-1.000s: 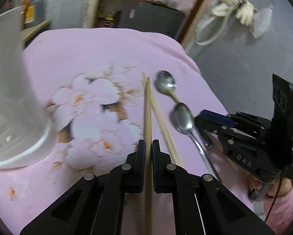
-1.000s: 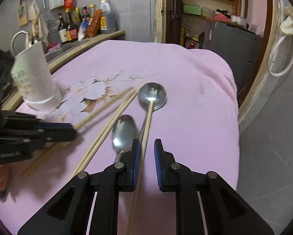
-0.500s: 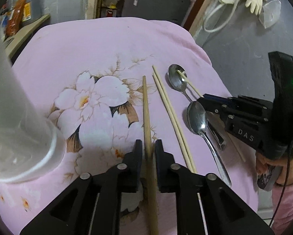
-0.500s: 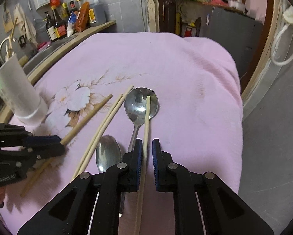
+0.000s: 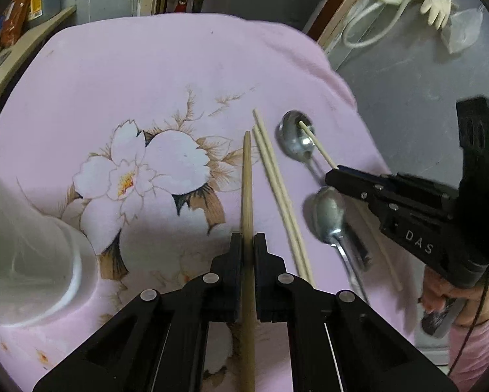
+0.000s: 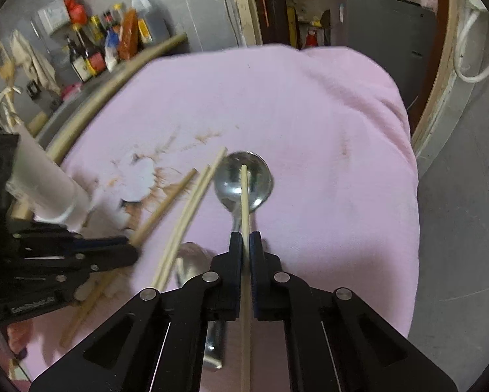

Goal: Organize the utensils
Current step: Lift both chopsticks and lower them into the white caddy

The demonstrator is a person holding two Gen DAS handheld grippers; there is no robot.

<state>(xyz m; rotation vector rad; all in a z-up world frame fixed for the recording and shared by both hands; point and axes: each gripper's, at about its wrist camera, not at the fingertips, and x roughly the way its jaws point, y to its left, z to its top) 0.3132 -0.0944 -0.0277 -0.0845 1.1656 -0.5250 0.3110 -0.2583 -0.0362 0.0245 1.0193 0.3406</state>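
The darker wooden chopstick (image 5: 247, 176) is clamped between the jaws of the left gripper (image 5: 247, 245), its tip reaching forward over the flower print of the pink cloth (image 5: 146, 75) on the bench. The right gripper (image 6: 245, 245) is clamped on a pale chopstick (image 6: 244, 196), whose tip lies over the bowl of the far spoon (image 6: 244, 179). Between the two held sticks a pair of pale chopsticks (image 5: 277, 192) lies side by side on the cloth. A second spoon (image 5: 328, 215) rests nearer, just beside the right gripper. A white holder (image 5: 25, 245) stands at the left edge
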